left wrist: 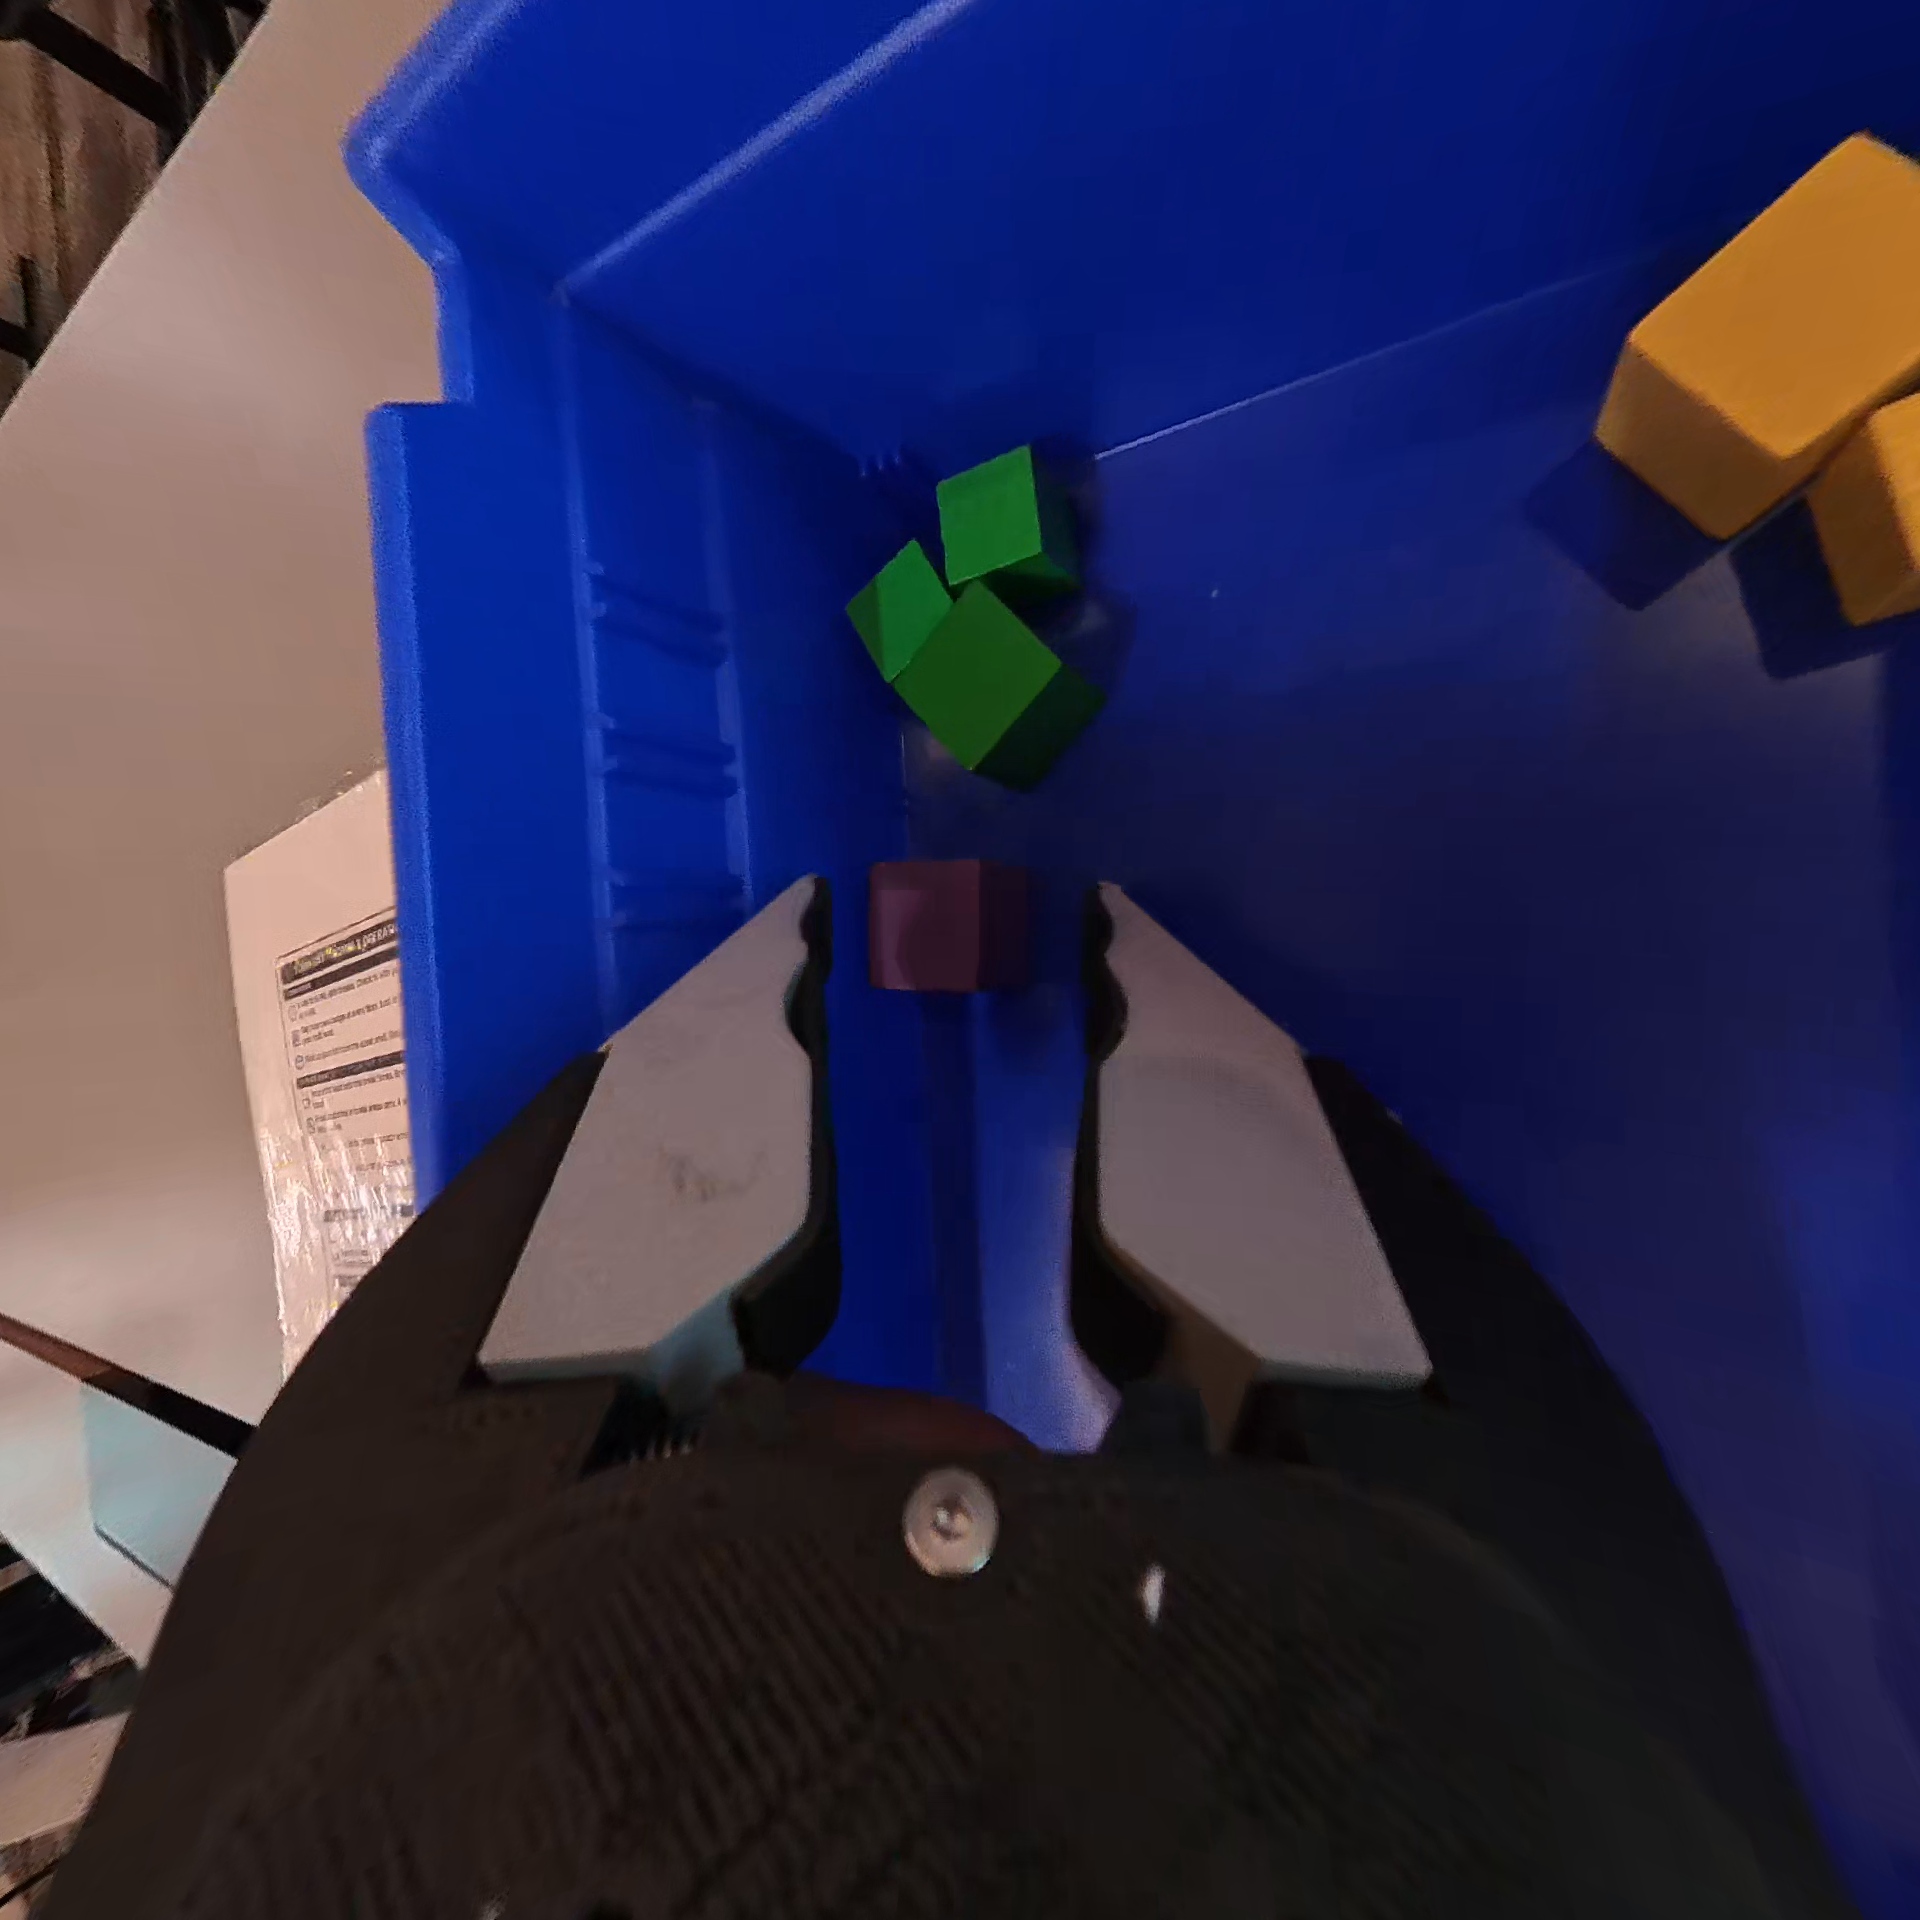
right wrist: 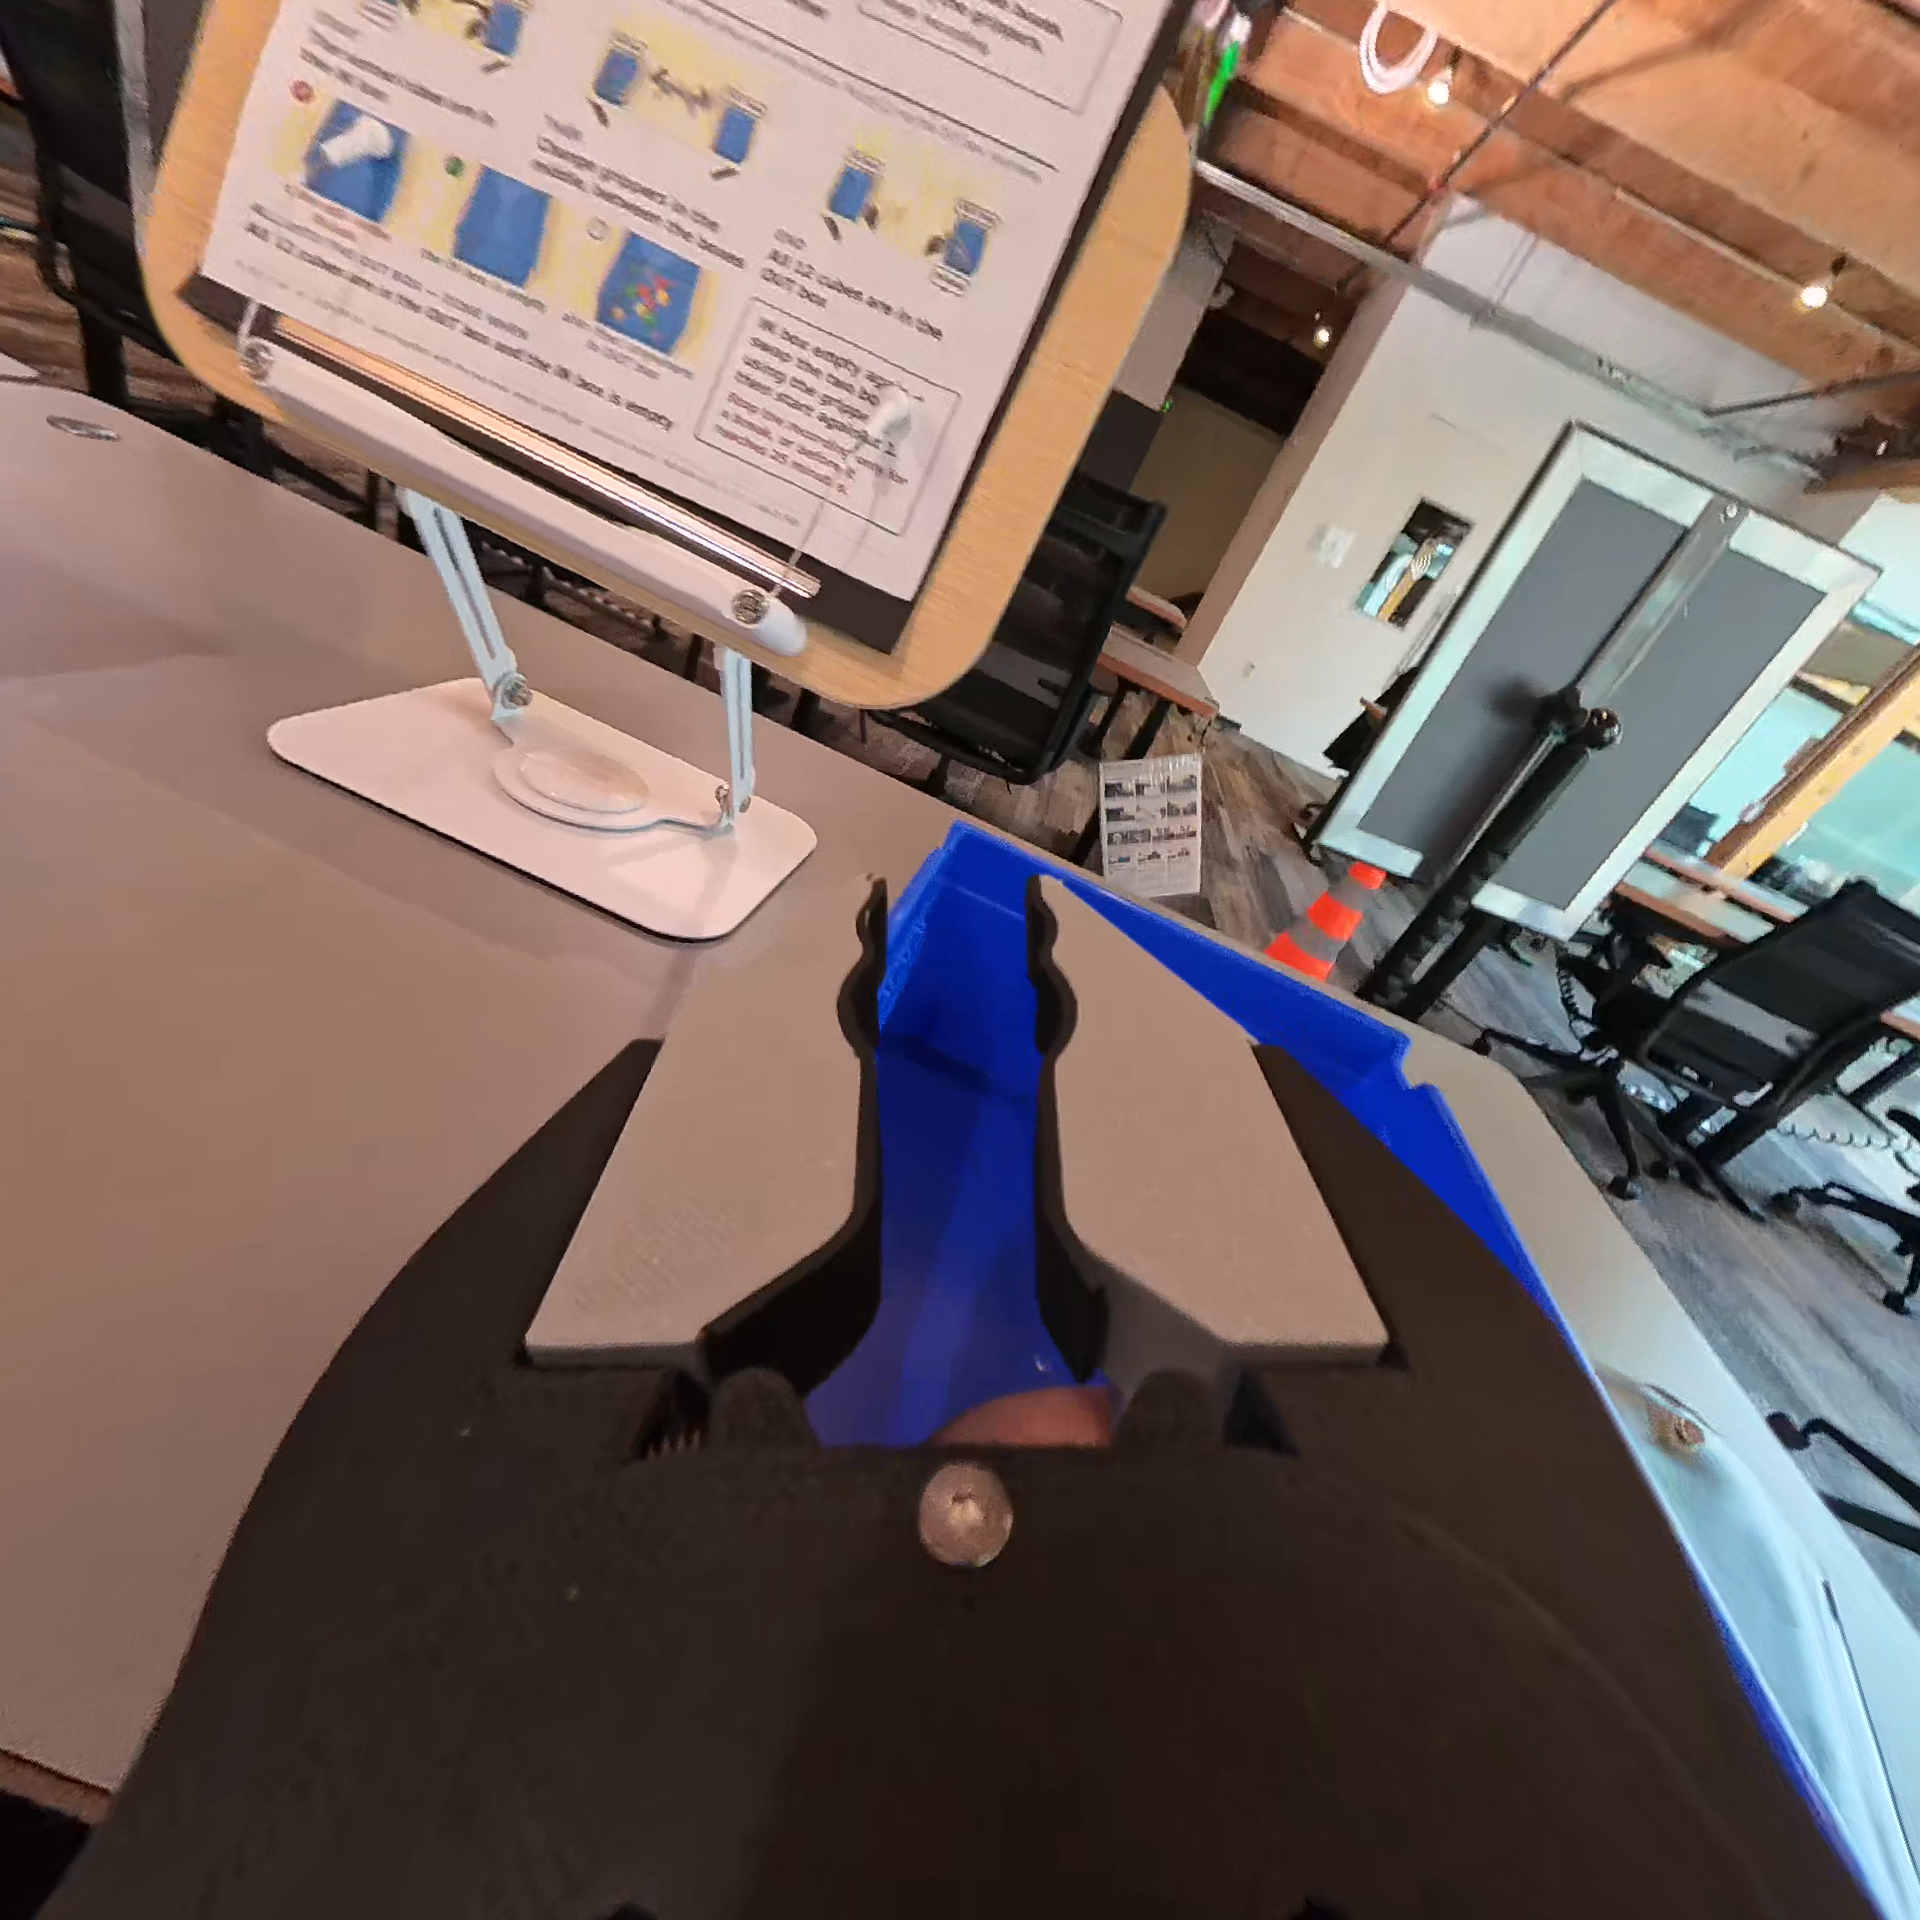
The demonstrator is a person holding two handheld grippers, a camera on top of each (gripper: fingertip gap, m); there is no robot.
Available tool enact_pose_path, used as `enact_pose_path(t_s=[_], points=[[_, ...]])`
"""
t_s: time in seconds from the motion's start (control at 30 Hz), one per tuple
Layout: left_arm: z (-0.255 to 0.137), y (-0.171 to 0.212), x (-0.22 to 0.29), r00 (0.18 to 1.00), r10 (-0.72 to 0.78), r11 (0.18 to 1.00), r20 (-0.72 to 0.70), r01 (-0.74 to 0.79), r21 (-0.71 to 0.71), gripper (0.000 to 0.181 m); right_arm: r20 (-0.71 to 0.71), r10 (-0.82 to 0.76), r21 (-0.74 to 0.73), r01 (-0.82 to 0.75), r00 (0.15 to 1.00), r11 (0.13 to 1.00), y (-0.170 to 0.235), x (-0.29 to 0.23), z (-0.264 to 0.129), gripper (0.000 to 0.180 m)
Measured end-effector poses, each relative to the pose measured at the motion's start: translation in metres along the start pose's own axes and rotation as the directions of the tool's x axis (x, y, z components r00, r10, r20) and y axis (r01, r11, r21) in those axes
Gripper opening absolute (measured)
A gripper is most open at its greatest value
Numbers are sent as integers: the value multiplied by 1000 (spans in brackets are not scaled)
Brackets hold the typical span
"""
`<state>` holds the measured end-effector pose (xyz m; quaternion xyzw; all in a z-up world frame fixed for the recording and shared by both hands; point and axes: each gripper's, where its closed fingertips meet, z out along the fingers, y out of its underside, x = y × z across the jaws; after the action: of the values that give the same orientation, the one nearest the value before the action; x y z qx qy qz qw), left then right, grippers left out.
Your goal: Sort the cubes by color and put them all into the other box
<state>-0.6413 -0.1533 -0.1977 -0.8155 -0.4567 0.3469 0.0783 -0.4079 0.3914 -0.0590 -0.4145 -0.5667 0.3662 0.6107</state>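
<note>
The blue box [left wrist: 1351,935] holds 3 green cubes [left wrist: 977,623] clustered in its far corner, 2 yellow cubes [left wrist: 1766,343] at the right wall, and 1 purple cube [left wrist: 940,925] on the floor. The left gripper [left wrist: 951,935] hangs with jaws parted either side of that purple cube, not touching; judged a placement or pickup step, next requiring a clean vertical move. The right gripper [right wrist: 951,935] hovers empty, jaws apart, above another blue box [right wrist: 1330,1049]
</note>
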Motion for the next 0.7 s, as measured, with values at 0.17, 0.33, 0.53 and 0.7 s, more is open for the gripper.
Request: enact_pose_path(t_s=[0.17, 0.33, 0.53, 0.7], points=[[6, 0, 2, 1000, -7, 1000, 21, 8, -13, 46, -40, 40, 2, -40, 998, 999, 4, 18, -2, 20], [-8, -6, 4, 999, -42, 997, 1, 42, 70, 62, -83, 150, -9, -151, 985, 988, 14, 41, -3, 19], [-52, -19, 5, 989, -134, 947, -68, 148, 284, 64, -80, 262, -17, -264, 962, 964, 22, 55, -3, 23], [-85, -21, 11, 974, -178, 895, -139, 219, 390, 61, -109, 288, -1, -290, 951, 957, 23, 65, -7, 24]])
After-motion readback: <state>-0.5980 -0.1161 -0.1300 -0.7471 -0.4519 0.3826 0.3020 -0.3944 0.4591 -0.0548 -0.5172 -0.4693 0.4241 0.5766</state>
